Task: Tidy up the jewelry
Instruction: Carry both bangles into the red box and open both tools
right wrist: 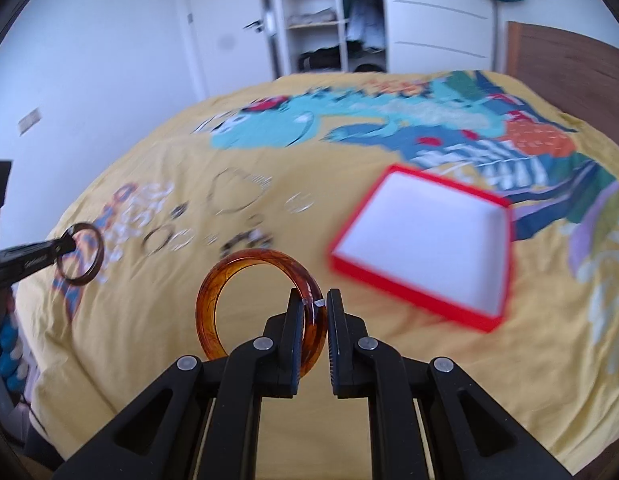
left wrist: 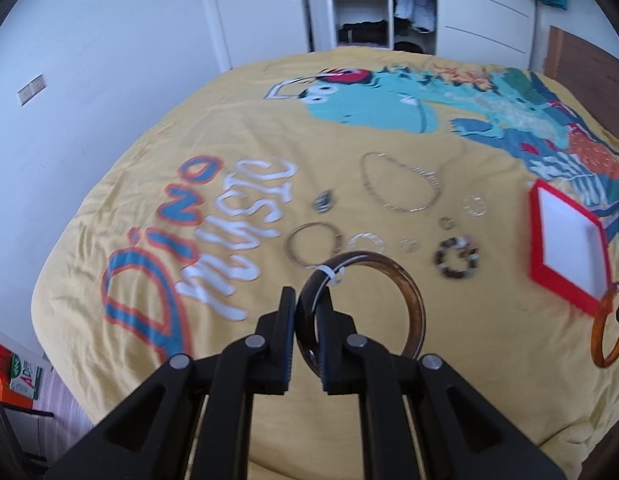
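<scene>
My left gripper is shut on a dark brown bangle with a white tag, held above the yellow bedspread; it also shows in the right wrist view. My right gripper is shut on an amber bangle, which also shows at the right edge of the left wrist view. An open red box with a white inside lies on the bed to the right; it also shows in the left wrist view. A silver necklace, a thin hoop bangle, a beaded bracelet and small rings lie on the bedspread.
The bed has a yellow dinosaur-print cover. A white wall and door stand at the left, an open wardrobe at the back, and a wooden headboard at the right.
</scene>
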Motion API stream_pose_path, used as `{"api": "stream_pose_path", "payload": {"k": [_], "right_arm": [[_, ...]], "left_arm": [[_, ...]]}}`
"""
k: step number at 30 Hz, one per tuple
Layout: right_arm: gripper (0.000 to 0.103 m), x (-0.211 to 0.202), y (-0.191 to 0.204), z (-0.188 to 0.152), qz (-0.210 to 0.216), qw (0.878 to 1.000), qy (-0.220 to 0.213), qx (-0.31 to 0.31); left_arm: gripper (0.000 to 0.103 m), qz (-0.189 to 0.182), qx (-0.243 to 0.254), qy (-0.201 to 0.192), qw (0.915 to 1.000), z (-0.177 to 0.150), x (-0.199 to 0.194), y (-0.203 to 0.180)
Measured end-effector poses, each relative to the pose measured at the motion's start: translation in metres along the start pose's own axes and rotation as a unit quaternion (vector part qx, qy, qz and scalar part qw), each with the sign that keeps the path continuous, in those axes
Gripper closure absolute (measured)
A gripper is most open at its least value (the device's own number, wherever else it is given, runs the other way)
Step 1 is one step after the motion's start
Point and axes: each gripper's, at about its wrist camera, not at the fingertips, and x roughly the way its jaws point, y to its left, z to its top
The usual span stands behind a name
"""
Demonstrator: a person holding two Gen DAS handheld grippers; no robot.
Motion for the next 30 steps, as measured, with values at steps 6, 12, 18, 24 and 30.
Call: {"api": "stream_pose_path", "payload": {"k": [6,12,18,24,30], "right_arm": [[0.092,-0.003,-0.060,0.026,-0.042,0.999,-0.021,0.020],[0.092,0.021,-0.107,0.049,-0.071,0.997,-0.019,0.030],[0.092,0.057,-0.147,0.067,-0.092,0.995,-0.008,0.038],[0.092,0.103,-0.175,0.077,-0.101,0.994,0.015,0.040],[0.092,0.153,-0.185,0.069,-0.100,0.993,0.054,0.030]], "left_arm": [[0.094,-0.057,0.031,-0.007,0.9978,0.028,-0.005,-0.073],[0.094,-0.103,0.061,0.003,0.9928,0.050,0.012,-0.147],[0.094,-0.139,0.099,0.017,0.9852,0.063,0.041,-0.220],[0.094,-0.172,0.127,0.037,0.9760,0.063,0.076,-0.278],[0.094,-0.189,0.146,0.069,0.9685,0.052,0.119,-0.313]]}}
